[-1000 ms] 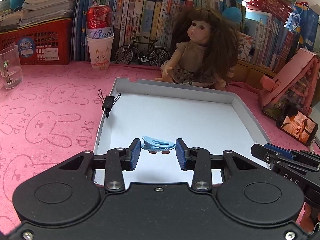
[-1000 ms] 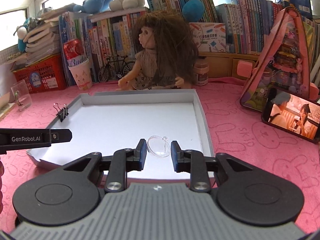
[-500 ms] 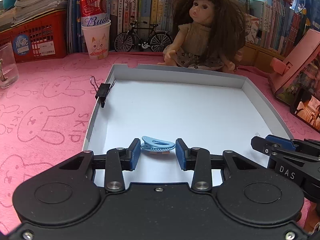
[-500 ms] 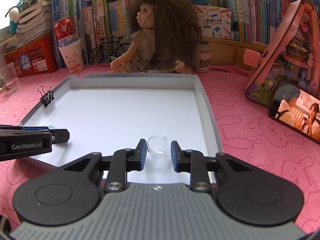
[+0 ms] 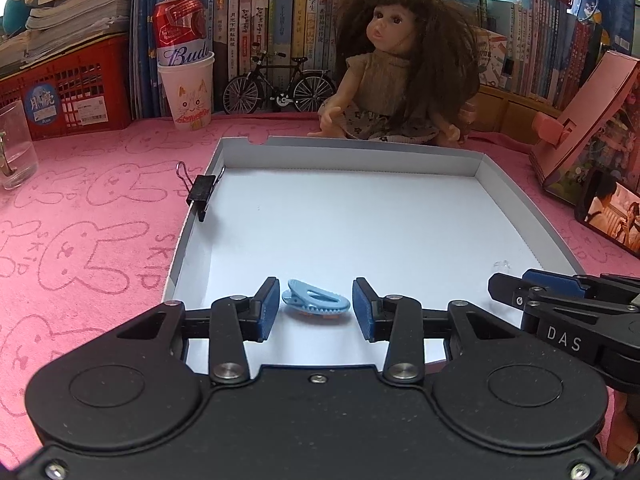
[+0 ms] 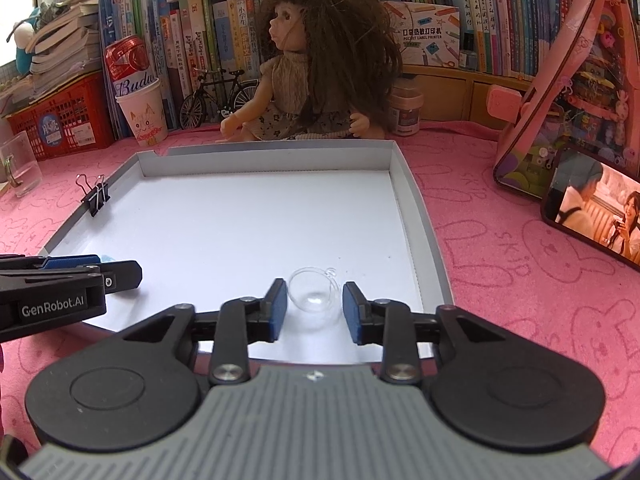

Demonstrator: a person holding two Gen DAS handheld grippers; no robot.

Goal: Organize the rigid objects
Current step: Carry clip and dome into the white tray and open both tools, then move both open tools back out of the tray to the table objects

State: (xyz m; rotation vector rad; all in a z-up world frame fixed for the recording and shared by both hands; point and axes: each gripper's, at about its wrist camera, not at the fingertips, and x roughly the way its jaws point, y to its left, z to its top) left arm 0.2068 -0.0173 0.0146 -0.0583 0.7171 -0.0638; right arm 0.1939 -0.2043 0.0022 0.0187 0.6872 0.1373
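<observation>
A blue hair clip (image 5: pixel 316 298) lies between the open fingers of my left gripper (image 5: pixel 316 308), over the near part of a shallow white tray (image 5: pixel 352 146). A small gap shows on each side of the clip. A clear glass ball (image 6: pixel 314 298) sits between the fingers of my right gripper (image 6: pixel 314 306), near the tray's (image 6: pixel 416 216) right front corner; the pads stand close to it, and contact is unclear. A black binder clip (image 5: pixel 202 192) is clamped on the tray's left wall; it also shows in the right wrist view (image 6: pixel 96 198).
A doll (image 5: pixel 400 76) sits just behind the tray. A paper cup with a red can (image 5: pixel 188 80), a model bicycle (image 5: pixel 278 86), a red basket (image 5: pixel 60 92) and books line the back. A glass (image 5: pixel 14 144) stands far left; a pink case (image 6: pixel 568 92) and phone (image 6: pixel 596 208) lie at right.
Both grippers have risen and tilted so that more of the tray's floor shows. The hair clip and the glass ball stay between the fingers as before.
</observation>
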